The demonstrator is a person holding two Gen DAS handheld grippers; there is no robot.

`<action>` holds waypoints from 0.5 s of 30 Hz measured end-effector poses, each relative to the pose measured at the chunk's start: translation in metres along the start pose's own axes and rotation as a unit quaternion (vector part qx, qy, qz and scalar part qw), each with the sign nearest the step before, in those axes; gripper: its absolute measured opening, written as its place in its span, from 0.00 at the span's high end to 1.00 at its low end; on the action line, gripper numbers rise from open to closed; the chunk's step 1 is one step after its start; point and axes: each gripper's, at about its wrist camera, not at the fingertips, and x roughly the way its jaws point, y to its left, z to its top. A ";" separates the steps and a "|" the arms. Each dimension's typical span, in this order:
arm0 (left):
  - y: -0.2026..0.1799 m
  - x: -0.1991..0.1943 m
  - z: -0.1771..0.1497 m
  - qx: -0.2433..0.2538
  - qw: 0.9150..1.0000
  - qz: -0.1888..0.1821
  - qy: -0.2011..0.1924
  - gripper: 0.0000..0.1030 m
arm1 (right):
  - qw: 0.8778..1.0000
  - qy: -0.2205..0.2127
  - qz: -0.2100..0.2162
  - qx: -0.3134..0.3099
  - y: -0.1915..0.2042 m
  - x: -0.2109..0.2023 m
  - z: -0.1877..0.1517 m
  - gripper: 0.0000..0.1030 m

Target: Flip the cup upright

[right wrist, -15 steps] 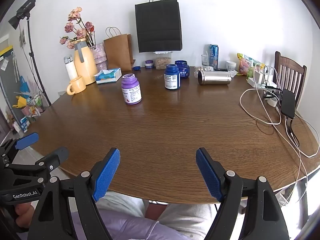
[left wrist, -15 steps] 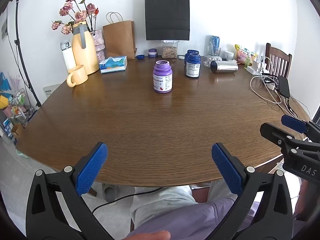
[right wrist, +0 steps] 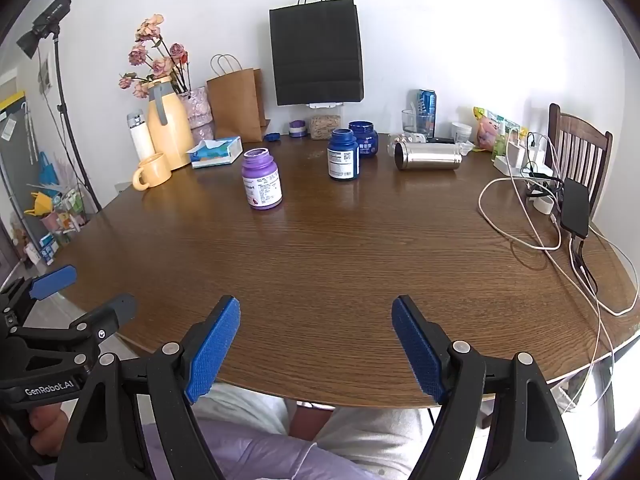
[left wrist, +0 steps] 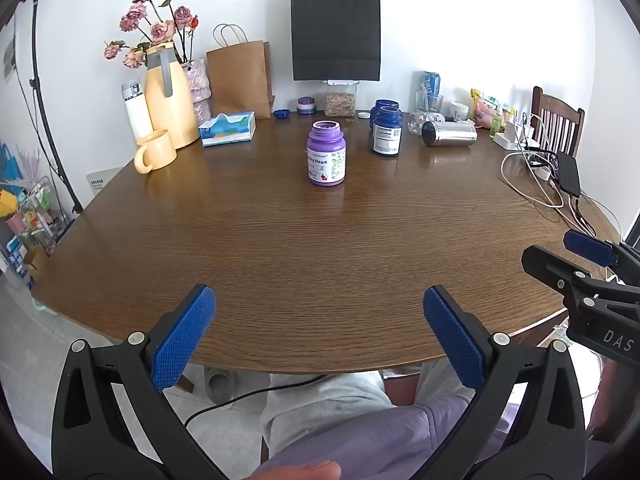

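Both tongs gape wide w/ nothing between the pads: left gripper and right gripper hang at the near edge of the table, well short of everything on it. The cup to flip looks to be the steel cup, lying on its side at the far right of the table, dark mouth facing left, near the blue bottle. Risks, as I judge them: it's a smooth round cylinder, so a pinch off-centre could make it roll or squirt out toward the glass and clutter behind; a long reach across could clip the purple bottle or the blue one; the white cables and power bank lie near the right side's path and could snag. The yellow mug by the thermos already sits upright, so prob. not the target, tho I can't be sure. Hard to tell: whether the steel cup has a lid or anything inside, what touches its far side, and small items behind it are blurred. Hands are mostly cut off by the frame.
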 end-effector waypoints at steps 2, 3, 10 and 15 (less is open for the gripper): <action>0.000 0.000 0.000 0.000 1.000 0.000 0.000 0.00 | 1.000 -0.001 -0.001 0.001 0.000 0.000 0.000 0.21; 0.000 0.000 0.000 0.000 1.000 0.000 0.000 0.00 | 1.000 -0.001 -0.001 0.001 0.000 -0.001 0.000 0.21; 0.000 0.000 0.000 0.000 1.000 0.000 0.000 0.00 | 1.000 -0.002 -0.001 0.001 -0.002 0.001 0.001 0.21; 0.000 0.000 0.000 0.000 1.000 0.000 0.000 0.00 | 1.000 -0.003 -0.001 0.001 -0.002 0.000 0.000 0.21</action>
